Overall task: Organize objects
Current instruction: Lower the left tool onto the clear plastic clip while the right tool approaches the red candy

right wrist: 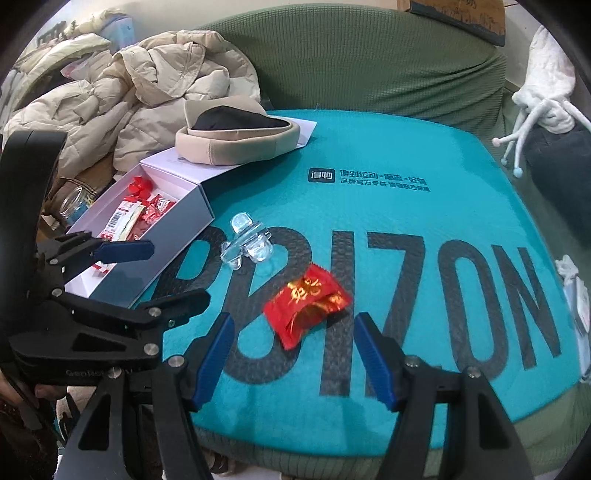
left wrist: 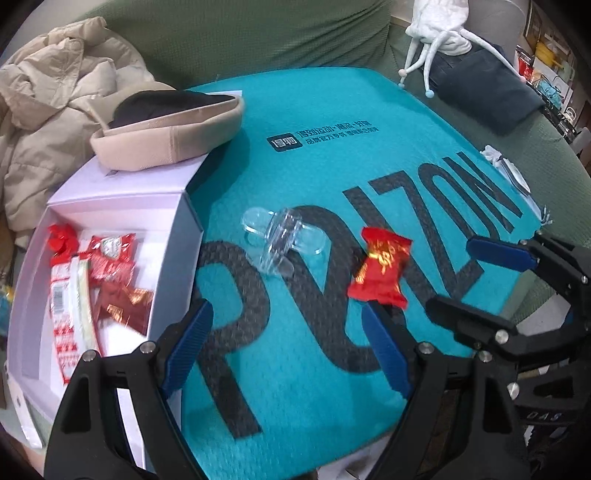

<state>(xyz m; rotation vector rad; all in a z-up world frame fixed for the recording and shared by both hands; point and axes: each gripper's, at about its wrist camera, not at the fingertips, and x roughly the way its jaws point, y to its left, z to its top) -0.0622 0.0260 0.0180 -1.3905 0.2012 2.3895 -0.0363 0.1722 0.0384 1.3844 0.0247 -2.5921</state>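
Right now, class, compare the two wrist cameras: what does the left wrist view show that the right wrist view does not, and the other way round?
Only the left wrist view shows the left tongs head on, and a dark red packet inside the box.

Only the right wrist view shows a glass jar beside the box and the right tongs head on.

Both show the white box, the red candy, the clear plastic piece, the beige hat, the teal cloth and both tongs open, holding nothing.

Teal cloth [right wrist: 424,155]: candy [right wrist: 306,301], apparently clear clip [right wrist: 245,245].

Beige puffer jacket [right wrist: 147,92] heaped on green sofa [right wrist: 351,66], white plush toy [left wrist: 439,26] opposite.
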